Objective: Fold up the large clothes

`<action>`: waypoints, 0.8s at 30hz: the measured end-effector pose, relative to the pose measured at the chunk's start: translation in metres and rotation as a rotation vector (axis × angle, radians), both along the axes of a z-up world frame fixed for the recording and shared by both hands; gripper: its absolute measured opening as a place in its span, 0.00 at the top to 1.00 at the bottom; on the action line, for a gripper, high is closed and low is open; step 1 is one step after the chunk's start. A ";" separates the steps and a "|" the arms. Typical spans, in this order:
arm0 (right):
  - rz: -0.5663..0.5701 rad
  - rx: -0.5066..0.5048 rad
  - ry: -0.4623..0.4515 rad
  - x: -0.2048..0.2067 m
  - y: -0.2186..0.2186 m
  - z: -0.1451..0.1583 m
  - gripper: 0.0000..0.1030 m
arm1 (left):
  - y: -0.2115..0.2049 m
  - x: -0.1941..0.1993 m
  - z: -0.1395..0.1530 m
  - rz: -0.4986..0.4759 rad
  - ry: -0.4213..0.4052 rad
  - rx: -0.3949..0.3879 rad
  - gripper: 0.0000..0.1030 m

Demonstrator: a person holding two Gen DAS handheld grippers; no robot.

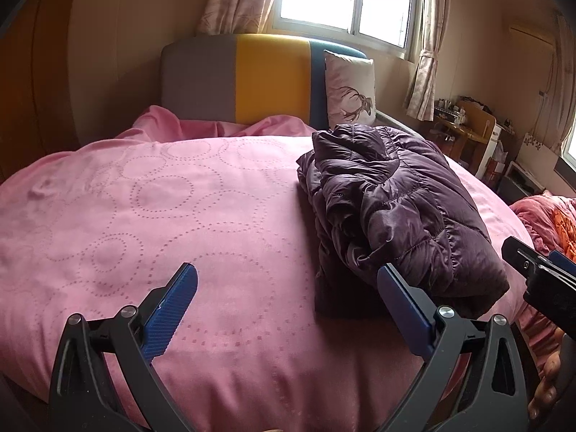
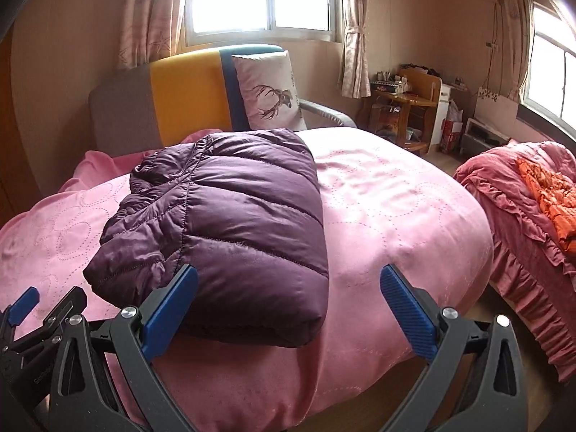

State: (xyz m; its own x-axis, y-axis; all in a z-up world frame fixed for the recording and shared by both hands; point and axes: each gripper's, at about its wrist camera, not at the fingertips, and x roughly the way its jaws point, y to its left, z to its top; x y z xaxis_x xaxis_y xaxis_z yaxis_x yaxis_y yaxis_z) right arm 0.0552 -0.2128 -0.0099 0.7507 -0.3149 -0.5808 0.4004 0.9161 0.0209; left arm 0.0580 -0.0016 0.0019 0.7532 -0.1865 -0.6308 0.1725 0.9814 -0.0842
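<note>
A dark purple quilted down jacket (image 2: 223, 223) lies folded into a thick bundle on the pink bed cover (image 2: 396, 208). In the left wrist view the jacket (image 1: 396, 208) sits on the right half of the bed. My left gripper (image 1: 288, 280) stands wide open over bare pink cover, with its right finger just in front of the jacket's near edge and nothing between the pads. My right gripper (image 2: 288, 284) is open too, above the jacket's near right corner, holding nothing. The right gripper (image 1: 540, 273) also shows at the right edge of the left wrist view.
A grey, yellow and blue headboard (image 1: 244, 79) and a deer-print pillow (image 2: 270, 90) stand at the far end of the bed. To the right are a second bed with a red ruffled cover (image 2: 522, 208), a wooden desk (image 2: 403, 108) and windows with curtains.
</note>
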 end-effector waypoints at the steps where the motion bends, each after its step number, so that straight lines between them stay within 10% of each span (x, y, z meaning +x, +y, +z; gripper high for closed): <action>1: -0.004 -0.016 -0.002 0.000 0.001 0.000 0.02 | -0.001 -0.001 0.000 -0.002 0.000 0.002 0.04; 24: -0.001 -0.010 0.013 0.002 0.001 -0.007 0.02 | -0.009 -0.008 0.001 0.009 -0.003 0.035 0.04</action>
State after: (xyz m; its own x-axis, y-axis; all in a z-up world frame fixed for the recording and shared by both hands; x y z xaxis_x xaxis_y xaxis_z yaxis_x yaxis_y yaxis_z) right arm 0.0572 -0.2116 -0.0165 0.7428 -0.3216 -0.5872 0.4019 0.9156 0.0069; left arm 0.0505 -0.0103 0.0030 0.7564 -0.1575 -0.6349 0.1641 0.9852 -0.0488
